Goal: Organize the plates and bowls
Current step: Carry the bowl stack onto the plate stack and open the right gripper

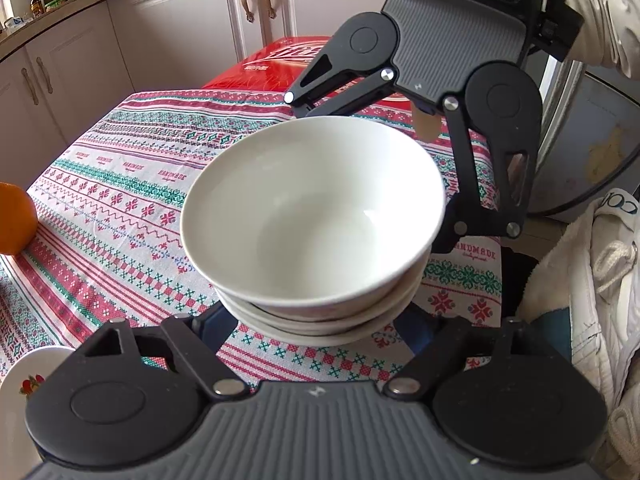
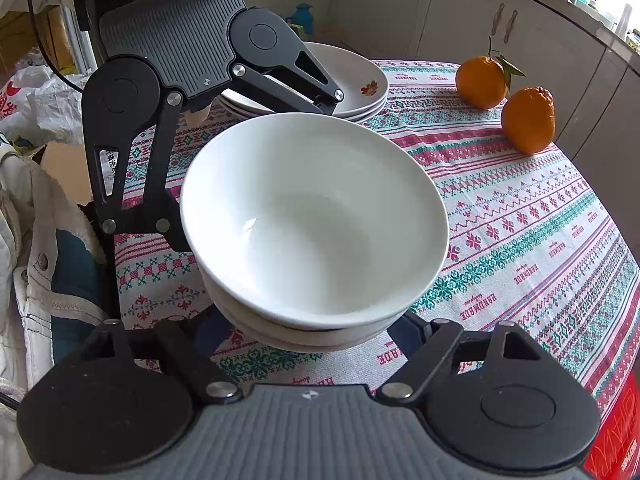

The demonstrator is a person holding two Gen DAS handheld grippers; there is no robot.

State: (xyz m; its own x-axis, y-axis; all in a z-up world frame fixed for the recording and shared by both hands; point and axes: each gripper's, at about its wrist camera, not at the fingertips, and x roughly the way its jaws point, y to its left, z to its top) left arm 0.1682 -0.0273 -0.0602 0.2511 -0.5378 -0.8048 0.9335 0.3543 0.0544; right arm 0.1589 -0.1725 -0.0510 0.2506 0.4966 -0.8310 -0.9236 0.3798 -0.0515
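A stack of white bowls [image 1: 312, 216] stands on the patterned tablecloth [image 1: 120, 200], filling the middle of both views [image 2: 312, 220]. My left gripper [image 1: 320, 324] is spread wide around the stack's near side; its fingertips are hidden under the bowls. My right gripper [image 2: 316, 328] is spread wide around the opposite side, fingertips also hidden. Each gripper shows in the other's view, left [image 2: 192, 60] and right [image 1: 440, 60]. I cannot tell whether the fingers touch the bowls. A stack of white plates with a flower print [image 2: 356, 84] sits behind the left gripper.
Two oranges [image 2: 504, 96] lie near the table's far edge in the right wrist view; one [image 1: 14, 220] shows at the left. A plate rim [image 1: 28, 372] is at lower left. A red box [image 1: 272, 64], cabinets and a cloth-draped chair [image 1: 580, 280] surround the table.
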